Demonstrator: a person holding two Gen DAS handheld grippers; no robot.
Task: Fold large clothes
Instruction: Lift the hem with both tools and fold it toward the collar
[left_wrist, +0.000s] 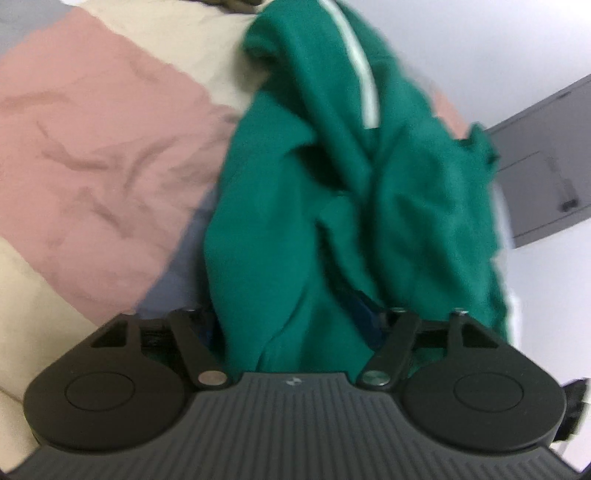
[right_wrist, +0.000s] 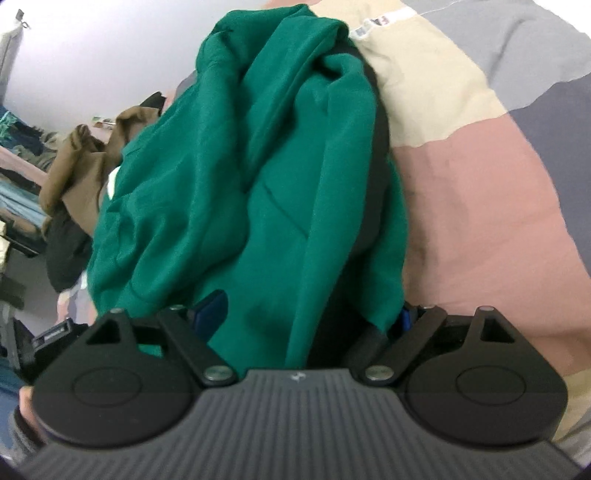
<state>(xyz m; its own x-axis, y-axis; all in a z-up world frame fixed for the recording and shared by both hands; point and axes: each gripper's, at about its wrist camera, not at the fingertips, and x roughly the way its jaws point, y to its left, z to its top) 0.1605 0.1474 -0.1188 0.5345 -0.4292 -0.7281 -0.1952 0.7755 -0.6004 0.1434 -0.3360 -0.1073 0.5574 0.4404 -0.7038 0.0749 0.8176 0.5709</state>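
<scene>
Your left claw (left_wrist: 295, 325) has the green garment (left_wrist: 332, 206) bunched between its fingers, whose tips are buried in the cloth, so you cannot tell whether the pads press on it or merely stand around it. Your right claw (right_wrist: 306, 317) is in the same case: its jaws stand wide, a blue pad (right_wrist: 210, 310) peeps out on one side, and green cloth fills the gap.

The garment lies crumpled in a heap on the bed's patchwork cover (left_wrist: 92, 147), with pink, cream and grey patches beside it.

Your left view alone shows a white stripe (left_wrist: 364, 74) running along the garment's upper part, and a grey cabinet (left_wrist: 543, 162) against the pale wall beyond the garment.

Your right view alone shows a dark lining (right_wrist: 373, 177) along the garment's edge nearest the pink patch, a brown garment (right_wrist: 81, 170) piled just behind the green one, more clothes farther off, and a white label (right_wrist: 369, 27) on the cover past the garment's top.
</scene>
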